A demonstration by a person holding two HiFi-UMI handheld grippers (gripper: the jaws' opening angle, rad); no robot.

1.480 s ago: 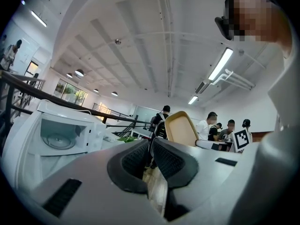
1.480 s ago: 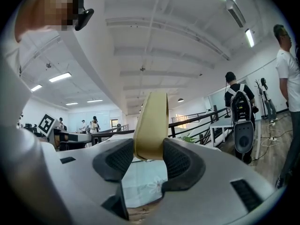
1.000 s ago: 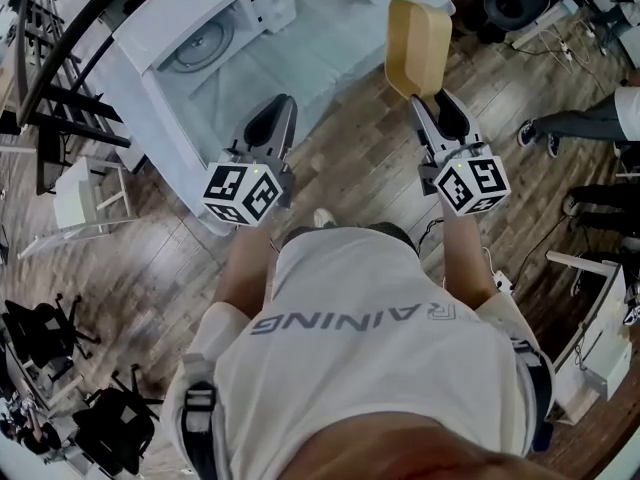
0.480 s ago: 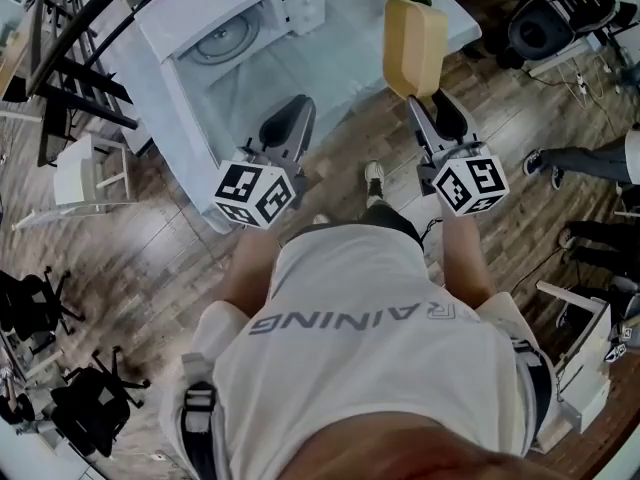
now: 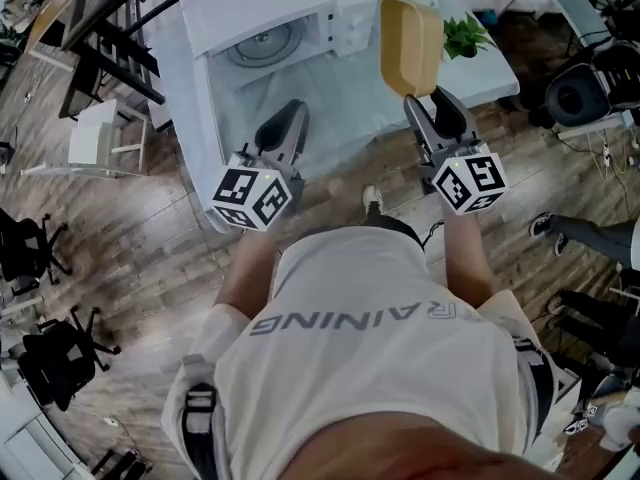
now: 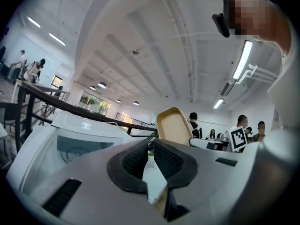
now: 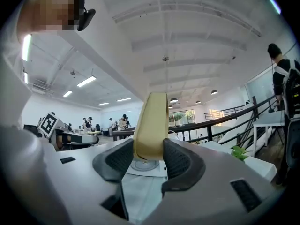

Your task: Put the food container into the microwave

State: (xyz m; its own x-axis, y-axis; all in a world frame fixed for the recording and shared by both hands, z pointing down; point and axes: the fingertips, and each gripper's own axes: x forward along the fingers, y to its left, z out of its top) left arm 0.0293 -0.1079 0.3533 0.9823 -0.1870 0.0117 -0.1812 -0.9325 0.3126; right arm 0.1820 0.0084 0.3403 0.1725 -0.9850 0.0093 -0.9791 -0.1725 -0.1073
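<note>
The food container (image 5: 410, 43) is a tan, shallow tub standing on edge, and my right gripper (image 5: 425, 108) is shut on its rim. In the right gripper view the container (image 7: 152, 125) rises between the dark pads of that gripper (image 7: 149, 156). The white microwave (image 5: 270, 28) stands on the table (image 5: 480, 78) with its door open and its round turntable showing, ahead and left of the container. My left gripper (image 5: 285, 133) hovers over the table's near part, in front of the microwave's opening, shut with nothing in it. In the left gripper view, that gripper (image 6: 151, 146) faces the microwave (image 6: 70, 135), with the container (image 6: 174, 125) at right.
A small green plant (image 5: 462, 36) stands on the table right of the container. A white chair (image 5: 95, 143) and a dark railing (image 5: 110, 28) are at the left, with black office chairs (image 5: 60, 358) on the wooden floor. People sit far off in the room.
The table and microwave have drawn nearer and shifted right in the head view. Both grippers have moved from over the floor to over the table, the container still held.
</note>
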